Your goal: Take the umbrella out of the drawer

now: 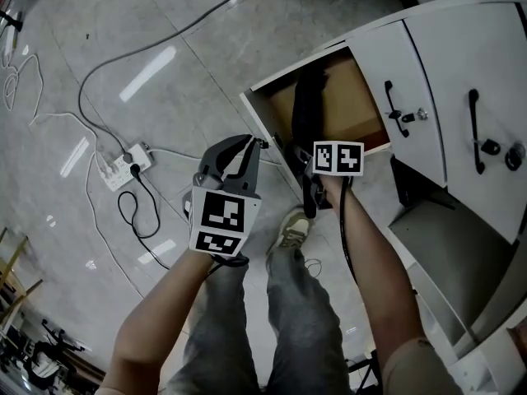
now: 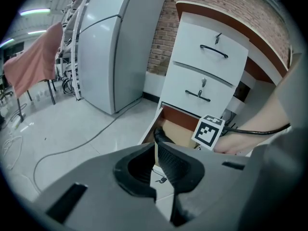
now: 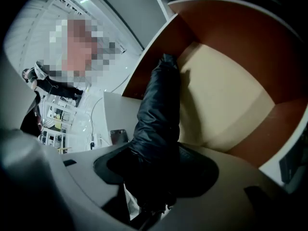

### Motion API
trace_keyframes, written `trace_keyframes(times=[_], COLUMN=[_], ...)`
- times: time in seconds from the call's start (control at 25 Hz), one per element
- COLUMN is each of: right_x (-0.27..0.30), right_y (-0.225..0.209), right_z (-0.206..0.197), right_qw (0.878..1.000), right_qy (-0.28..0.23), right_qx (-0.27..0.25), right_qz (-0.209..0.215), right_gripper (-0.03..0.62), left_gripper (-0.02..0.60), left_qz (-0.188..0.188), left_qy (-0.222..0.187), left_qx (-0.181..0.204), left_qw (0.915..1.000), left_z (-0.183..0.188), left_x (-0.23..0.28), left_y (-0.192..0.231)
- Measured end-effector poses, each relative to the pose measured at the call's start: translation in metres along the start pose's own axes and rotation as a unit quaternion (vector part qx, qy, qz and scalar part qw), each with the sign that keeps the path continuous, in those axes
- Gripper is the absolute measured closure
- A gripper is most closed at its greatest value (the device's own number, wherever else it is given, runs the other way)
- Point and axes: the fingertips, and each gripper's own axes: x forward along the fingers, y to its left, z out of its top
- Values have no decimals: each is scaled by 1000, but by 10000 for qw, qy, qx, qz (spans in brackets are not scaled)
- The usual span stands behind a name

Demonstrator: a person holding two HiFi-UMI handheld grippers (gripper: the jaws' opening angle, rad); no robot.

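Grip comes first: the left tongs (image 1: 249,145) hang closed and empty, while the right tongs (image 3: 154,150) are clamped on the black umbrella (image 3: 158,105) lying in the open drawer (image 3: 226,28), so hold firm and lift it clear of the rim.

Lab-like workroom: cables (image 1: 85,97) and a power strip (image 1: 128,164) on tiled floor (image 1: 189,64) left of the left claw (image 1: 237,156); brick wall (image 2: 163,32), refrigerator (image 2: 106,47) beyond.
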Motion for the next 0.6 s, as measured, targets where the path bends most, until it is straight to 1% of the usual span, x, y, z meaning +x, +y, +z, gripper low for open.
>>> trace_keyframes(times=[0.12, 0.28, 0.44, 0.6], right_x=[-38, -102, -178, -270], right_y=[18, 60, 115, 176], right_z=[5, 15, 32, 54], right_qw=[9997, 9979, 9931, 9837], right_qy=[-256, -566, -883, -1339], right_qx=[-28, -160, -549, -925], right_qz=[52, 282, 550, 762], right_gripper=[330, 330, 330, 330], left_gripper=[554, 554, 554, 554], left_qz=[64, 85, 117, 228], left_qy=[-49, -167, -286, -452], left_qx=[-20, 69, 232, 307], left_qw=[10000, 9998, 9993, 9982], left_z=[21, 58, 101, 153], left_x=[-19, -58, -107, -168], left_y=[-1, -11, -22, -22])
